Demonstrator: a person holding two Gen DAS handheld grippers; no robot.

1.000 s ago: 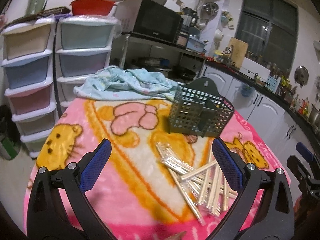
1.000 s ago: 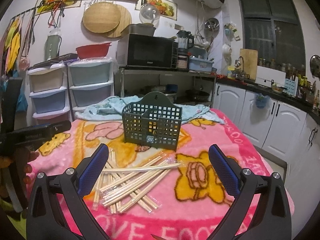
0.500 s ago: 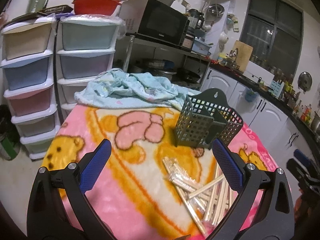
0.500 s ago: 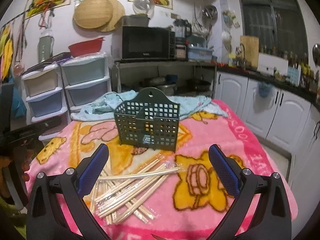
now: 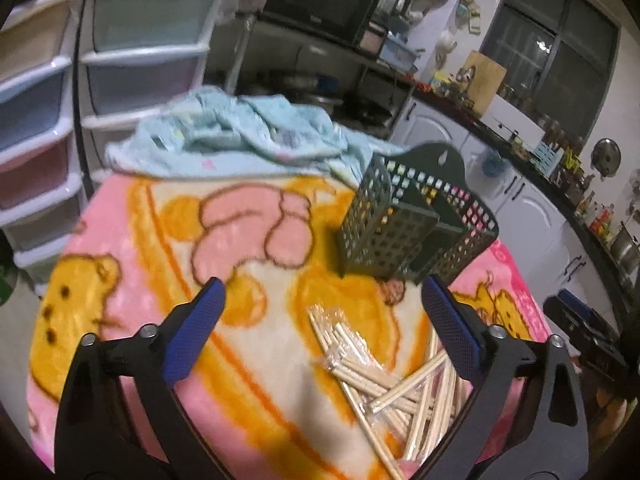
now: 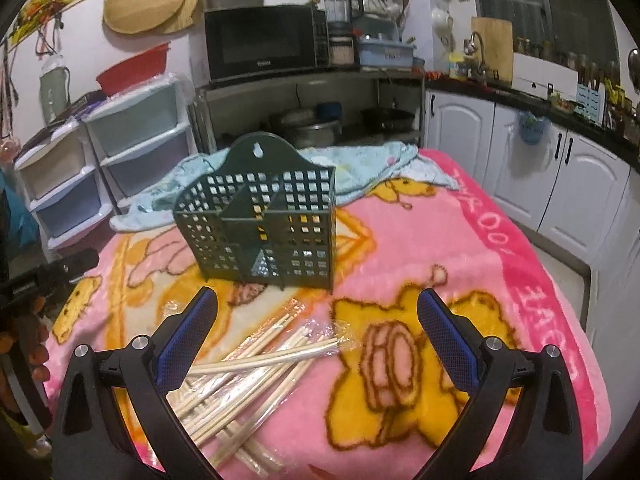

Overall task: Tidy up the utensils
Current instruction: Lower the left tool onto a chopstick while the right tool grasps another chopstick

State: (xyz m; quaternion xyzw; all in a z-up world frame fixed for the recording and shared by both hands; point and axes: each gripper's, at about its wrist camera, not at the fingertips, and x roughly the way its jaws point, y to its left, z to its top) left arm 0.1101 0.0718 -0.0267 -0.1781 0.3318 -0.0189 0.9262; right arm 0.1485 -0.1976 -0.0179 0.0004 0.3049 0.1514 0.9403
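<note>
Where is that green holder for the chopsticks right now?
In the right wrist view the green holder stands upright mid-table on the pink blanket, just behind the loose chopsticks and in front of the crumpled blue towel.

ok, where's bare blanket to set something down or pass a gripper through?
Free: the pink blanket right of the green caddy and chopstick pile, out to its lettered border; also left of the caddy, over the pink and yellow cartoon prints. Crowded: the narrow strip between caddy and pile, and the far edge under the crumpled blue towel.
</note>
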